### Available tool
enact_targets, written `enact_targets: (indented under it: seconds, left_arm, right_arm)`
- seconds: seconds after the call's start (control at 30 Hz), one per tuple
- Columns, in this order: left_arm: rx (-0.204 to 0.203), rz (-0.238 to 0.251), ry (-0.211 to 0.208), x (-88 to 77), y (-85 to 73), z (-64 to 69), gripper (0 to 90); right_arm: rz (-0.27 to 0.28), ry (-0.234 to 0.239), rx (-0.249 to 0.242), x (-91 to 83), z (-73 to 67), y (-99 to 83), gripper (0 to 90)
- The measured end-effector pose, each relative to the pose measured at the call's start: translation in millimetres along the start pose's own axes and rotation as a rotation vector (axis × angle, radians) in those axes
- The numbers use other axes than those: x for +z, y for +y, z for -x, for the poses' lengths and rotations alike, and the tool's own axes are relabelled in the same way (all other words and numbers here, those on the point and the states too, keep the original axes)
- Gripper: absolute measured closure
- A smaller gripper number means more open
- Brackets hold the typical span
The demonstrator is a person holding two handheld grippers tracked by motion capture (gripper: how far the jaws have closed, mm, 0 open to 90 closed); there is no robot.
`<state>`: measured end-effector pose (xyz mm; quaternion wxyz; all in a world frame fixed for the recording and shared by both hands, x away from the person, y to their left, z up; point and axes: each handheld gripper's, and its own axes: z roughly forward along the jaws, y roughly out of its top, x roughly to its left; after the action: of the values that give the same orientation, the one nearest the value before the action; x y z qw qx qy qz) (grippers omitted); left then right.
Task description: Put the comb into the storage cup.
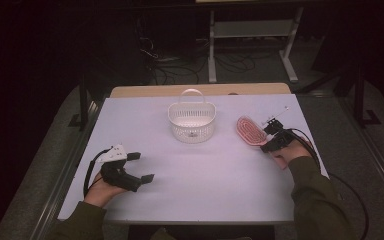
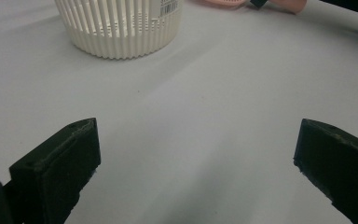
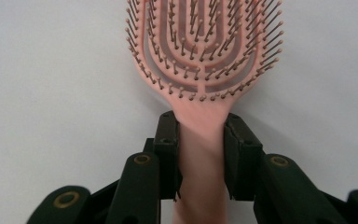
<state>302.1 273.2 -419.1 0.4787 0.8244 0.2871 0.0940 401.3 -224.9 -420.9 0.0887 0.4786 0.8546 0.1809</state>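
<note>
Jaws of right gripper (image 3: pixel 200 156) pinched brush (image 3: pixel 204 56) handle, left gripper (image 2: pixel 196 172) wide open, empty; narrow grip could let brush swivel, missing basket (image 1: pixel 192 121).

high view: above, looking down the table (image 1: pixel 195 190) | left gripper view: low, facing basket (image 2: pixel 121 28) | right gripper view: close on hairbrush (image 3: pixel 203 56); both seen from above too

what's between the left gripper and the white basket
Nothing: in the left gripper view the table is bare from the open left gripper up to the basket.
</note>
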Motion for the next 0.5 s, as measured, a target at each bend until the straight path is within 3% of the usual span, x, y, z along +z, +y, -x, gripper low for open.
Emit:
enact_targets:
  seconds: [0.5]
  left_arm:
    - [0.002, 0.000, 0.000, 0.3, 0.1, 0.2, 0.2]
  right_arm:
    - [0.127, 0.047, 0.035, -23.2, 6.9, -4.9, 69.2]
